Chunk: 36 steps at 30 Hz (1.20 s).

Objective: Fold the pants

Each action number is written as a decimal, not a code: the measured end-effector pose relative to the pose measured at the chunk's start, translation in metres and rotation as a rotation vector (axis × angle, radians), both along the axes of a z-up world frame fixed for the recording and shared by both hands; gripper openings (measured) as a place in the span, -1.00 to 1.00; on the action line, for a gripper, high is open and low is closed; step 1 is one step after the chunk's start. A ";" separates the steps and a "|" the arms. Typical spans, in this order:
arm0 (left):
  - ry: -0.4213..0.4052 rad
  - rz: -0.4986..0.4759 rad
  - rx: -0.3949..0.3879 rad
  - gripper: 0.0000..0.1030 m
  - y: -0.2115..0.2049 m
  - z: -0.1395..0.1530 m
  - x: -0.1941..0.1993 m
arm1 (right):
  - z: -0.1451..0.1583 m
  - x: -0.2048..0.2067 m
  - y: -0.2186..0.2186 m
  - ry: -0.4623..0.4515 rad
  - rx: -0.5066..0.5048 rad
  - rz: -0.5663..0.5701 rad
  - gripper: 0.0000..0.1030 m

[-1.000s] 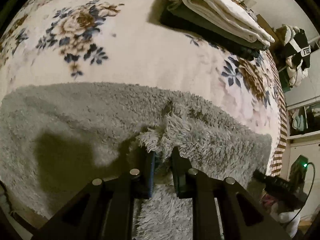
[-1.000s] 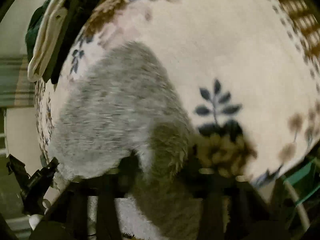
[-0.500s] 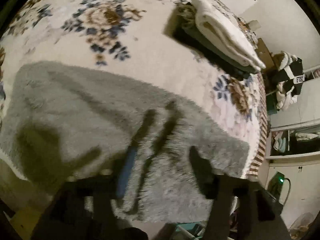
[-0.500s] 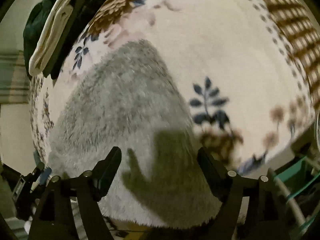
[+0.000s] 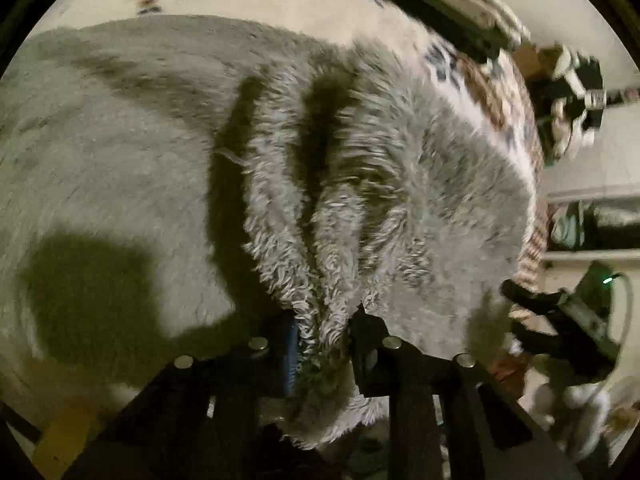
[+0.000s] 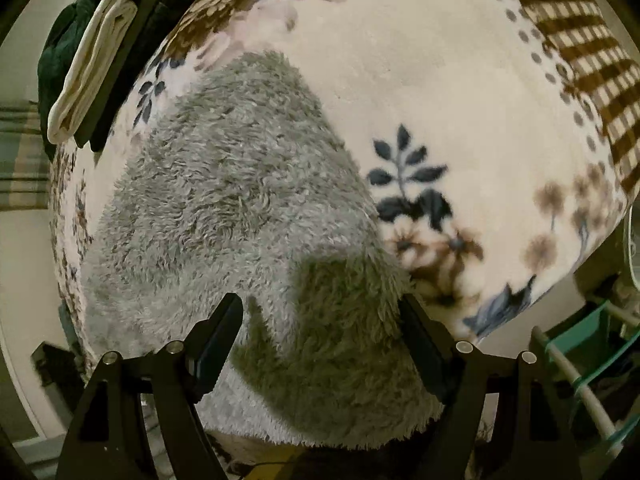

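The grey fleece pants lie spread on the floral blanket; they also show in the right wrist view. My left gripper is shut on a bunched ridge of the pants' near edge, which stands up in folds between the fingers. My right gripper is open and empty, its fingers spread wide just above the pants' near edge, not touching the fabric.
A floral blanket covers the bed. A stack of folded cream and dark clothes sits at the far side; it also shows in the left wrist view. A teal rack stands by the bed's right edge.
My left gripper opened, then closed again on the pants' near edge, bunching it up. My right gripper let go of the fabric and now stays open over it.
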<state>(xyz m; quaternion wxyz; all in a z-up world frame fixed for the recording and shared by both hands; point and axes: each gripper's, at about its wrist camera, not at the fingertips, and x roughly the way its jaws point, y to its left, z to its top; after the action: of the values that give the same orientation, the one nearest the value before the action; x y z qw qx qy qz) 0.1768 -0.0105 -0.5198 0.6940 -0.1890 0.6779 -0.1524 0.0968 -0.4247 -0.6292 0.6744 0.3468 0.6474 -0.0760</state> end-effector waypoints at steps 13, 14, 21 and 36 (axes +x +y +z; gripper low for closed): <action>-0.092 0.083 0.057 0.33 0.035 0.019 0.009 | 0.031 0.010 0.027 -0.017 -0.173 0.119 0.96; -0.111 0.097 0.056 0.66 0.042 0.025 0.008 | 0.035 0.010 0.032 -0.027 -0.198 0.135 0.96; -0.154 0.397 0.033 0.68 0.136 0.038 -0.017 | 0.059 0.018 0.075 -0.075 -0.244 0.192 0.97; -0.211 0.773 0.050 0.52 0.269 -0.049 -0.002 | 0.044 0.053 0.142 -0.051 -0.180 0.289 0.97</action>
<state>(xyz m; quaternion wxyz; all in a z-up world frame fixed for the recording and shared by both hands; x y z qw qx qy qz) 0.1744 0.2587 -0.5690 0.7702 -0.3967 0.4853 0.1179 0.1500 -0.2823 -0.5851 0.7227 0.1901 0.6639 -0.0269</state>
